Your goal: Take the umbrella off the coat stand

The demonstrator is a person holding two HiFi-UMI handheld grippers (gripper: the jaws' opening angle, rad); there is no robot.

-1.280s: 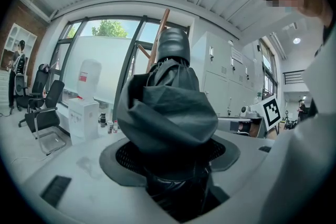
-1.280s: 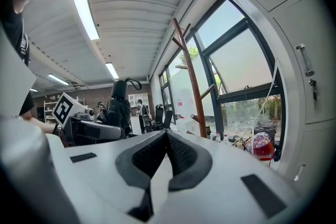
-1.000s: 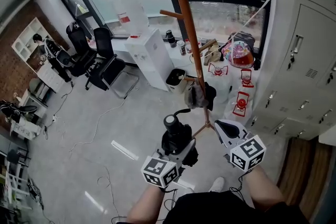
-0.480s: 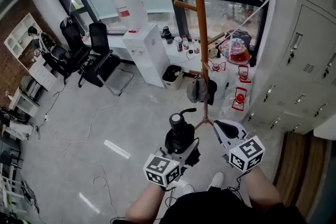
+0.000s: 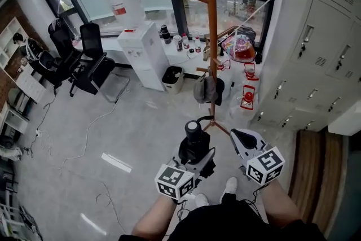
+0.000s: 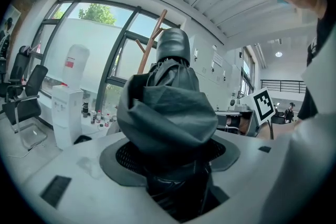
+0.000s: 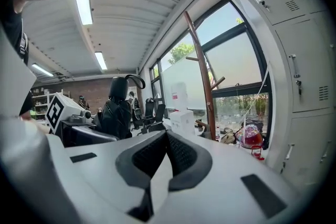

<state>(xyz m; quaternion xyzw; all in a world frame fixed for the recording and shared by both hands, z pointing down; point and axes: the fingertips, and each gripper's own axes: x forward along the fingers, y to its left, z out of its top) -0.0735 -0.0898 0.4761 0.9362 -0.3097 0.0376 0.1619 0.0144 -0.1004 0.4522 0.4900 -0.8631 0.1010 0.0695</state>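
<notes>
A folded black umbrella (image 5: 193, 144) with a curved strap at its handle stands upright in my left gripper (image 5: 197, 158), which is shut on it low down. In the left gripper view the umbrella (image 6: 168, 107) fills the space between the jaws of that gripper (image 6: 170, 153). The wooden coat stand (image 5: 211, 36) rises just beyond, apart from the umbrella, with a dark hat or bag (image 5: 206, 90) hanging on a low peg. My right gripper (image 5: 240, 141) is shut and empty beside the umbrella. From the right gripper (image 7: 167, 150) I see the umbrella (image 7: 118, 110) at left and the coat stand (image 7: 202, 71) ahead.
Grey lockers (image 5: 316, 48) line the right side. A white water dispenser (image 5: 144, 53), a bin (image 5: 172, 77) and black office chairs (image 5: 90, 62) stand at the left by the window. Red lanterns and a colourful bag (image 5: 240, 48) lie near the stand's foot. Cables trail over the floor.
The umbrella stays held in my left gripper and both grippers keep their places. The view has shifted, so the coat stand now looks more upright and a little farther off.
</notes>
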